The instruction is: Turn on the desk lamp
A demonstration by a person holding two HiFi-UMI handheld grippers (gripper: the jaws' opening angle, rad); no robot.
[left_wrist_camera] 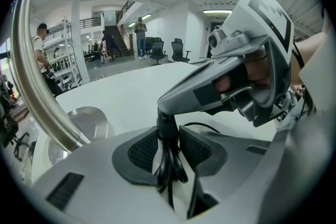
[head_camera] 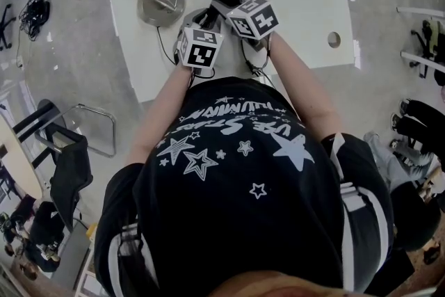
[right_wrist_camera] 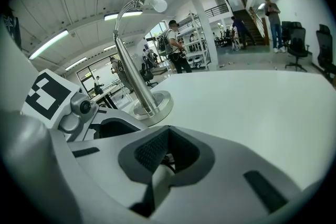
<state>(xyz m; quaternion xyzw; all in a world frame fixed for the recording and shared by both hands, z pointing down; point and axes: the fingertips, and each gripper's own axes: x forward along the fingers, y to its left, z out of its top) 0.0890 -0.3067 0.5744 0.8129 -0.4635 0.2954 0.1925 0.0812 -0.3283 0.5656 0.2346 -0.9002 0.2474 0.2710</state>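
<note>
- L gripper view: L gripper point(left_wrist_camera: 168, 148) has its fingers point(left_wrist_camera: 143, 150) part-closed, with the pads pressing both sides of a black cord point(left_wrist_camera: 169, 168) that hangs in loops btwn them.
- The R gripper point(left_wrist_camera: 167, 122) comes in from upper right. Its dark tip sits right btwn the L fingers, on top of the cord.
- The desk lamp point(left_wrist_camera: 37, 86) is at left. Its chrome stem arcs up to a white bulb near the top edge, and its round base sits on the white table point(left_wrist_camera: 131, 92) just beyond the L gripper.
- People and office chairs show far in the bg.
- R gripper view: R fingers are narrow, pad tips together. Thin dark strands show in the gap behind them; can't tell if they're pinched.
- The lamp stands upright ahead-left on the table, base near the gripper, w/ the L gripper's marker cube at far left.
- Head view: both grippers are side by side at the table's near edge, marker cubes up and arms close together.
- The lamp base is on the table just left of the grippers, near the table's left edge. A thin dark cord curves from the base toward the L gripper.
- The person wears a black star-print T-shirt point(head_camera: 236, 170).
</note>
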